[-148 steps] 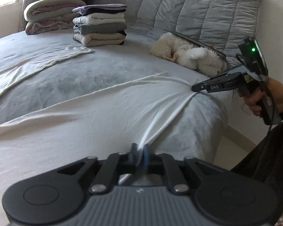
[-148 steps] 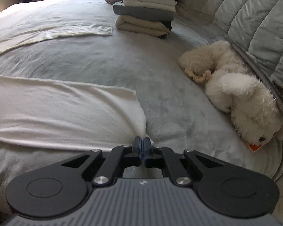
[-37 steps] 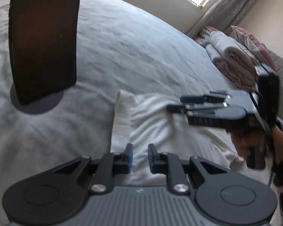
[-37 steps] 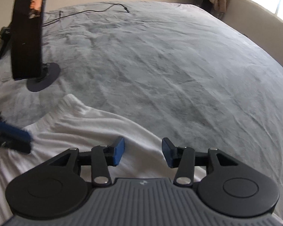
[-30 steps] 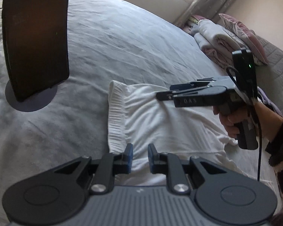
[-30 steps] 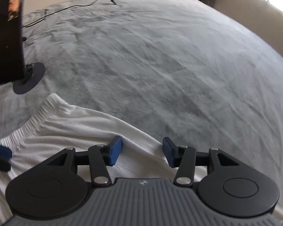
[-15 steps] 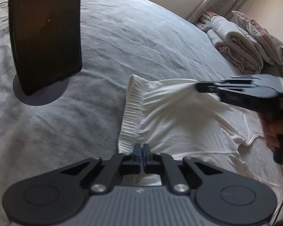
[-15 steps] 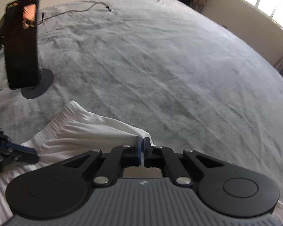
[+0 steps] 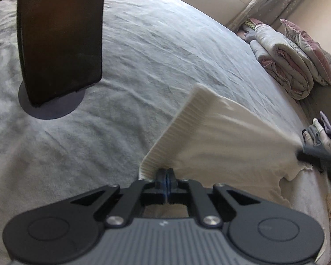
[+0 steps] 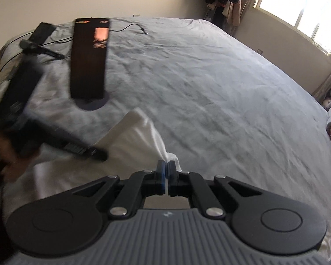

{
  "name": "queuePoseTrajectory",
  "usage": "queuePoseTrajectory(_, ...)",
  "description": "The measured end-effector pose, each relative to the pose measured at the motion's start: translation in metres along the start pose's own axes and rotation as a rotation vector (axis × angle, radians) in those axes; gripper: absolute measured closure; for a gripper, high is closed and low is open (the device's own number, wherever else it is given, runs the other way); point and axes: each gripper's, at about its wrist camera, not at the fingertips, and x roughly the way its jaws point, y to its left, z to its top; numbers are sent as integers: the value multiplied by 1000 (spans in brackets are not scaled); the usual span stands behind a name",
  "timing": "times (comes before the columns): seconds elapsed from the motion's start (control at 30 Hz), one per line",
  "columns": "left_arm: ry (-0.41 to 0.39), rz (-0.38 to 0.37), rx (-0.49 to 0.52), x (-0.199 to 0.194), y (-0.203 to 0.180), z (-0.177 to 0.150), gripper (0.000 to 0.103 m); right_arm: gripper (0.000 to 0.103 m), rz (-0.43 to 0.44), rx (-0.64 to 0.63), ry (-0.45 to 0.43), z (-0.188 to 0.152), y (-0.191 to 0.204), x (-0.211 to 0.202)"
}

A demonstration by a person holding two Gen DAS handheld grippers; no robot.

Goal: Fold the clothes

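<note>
The soft white cloth garment [image 9: 220, 137] is pinched at its ribbed edge by the shut left tongs [image 9: 166, 176] and right tongs [image 10: 166, 172] above the grey bed [image 9: 165, 50], so folding is only just begun.

The left gripper [image 9: 166, 177] is matte black plastic: two slim fingers with blue pads [image 9: 164, 182] at their tips, each carried on angled link arms cut with triangular openings. A silver screw [image 9: 115, 220] sits on each side where the arms pivot. Outboard of the screws lie two broad round housings, each with a shallow raised disc. Between them runs a grey, vertically ribbed body bearing a small pale mark near its top edge. The right gripper [image 10: 166, 174] is built the same way, with blue pads, silver screws, round black housings and a ribbed grey body.
</note>
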Motion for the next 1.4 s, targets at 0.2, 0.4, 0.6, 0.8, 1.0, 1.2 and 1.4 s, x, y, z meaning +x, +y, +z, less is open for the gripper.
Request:
queuePoseTrajectory(0.2, -9, -12, 13, -1, 2, -5, 99, 101, 23, 11, 51, -37, 41, -13)
queuePoseTrajectory(0.4, -42, 15, 6, -9, -4, -18, 99, 101, 52, 13, 132, -65, 72, 1)
queuePoseTrajectory(0.6, -89, 44, 142, -13, -13, -30, 99, 100, 82, 95, 167, -76, 68, 22)
queuePoseTrajectory(0.8, -39, -52, -21, -20, 11, -29, 99, 88, 159, 169, 129, -76, 53, 24)
queuePoseTrajectory(1.0, 43, -253, -252, -30, 46, -39, 74, 86, 293, 341, 86, -78, 29, 21)
queuePoseTrajectory(1.2, 63, -372, -249, -45, 45, -54, 36, 64, 412, 603, 100, -85, -24, 20)
queuePoseTrajectory(1.4, 73, -388, -256, -43, 38, -64, 33, 63, 432, 890, 97, -110, -80, 7)
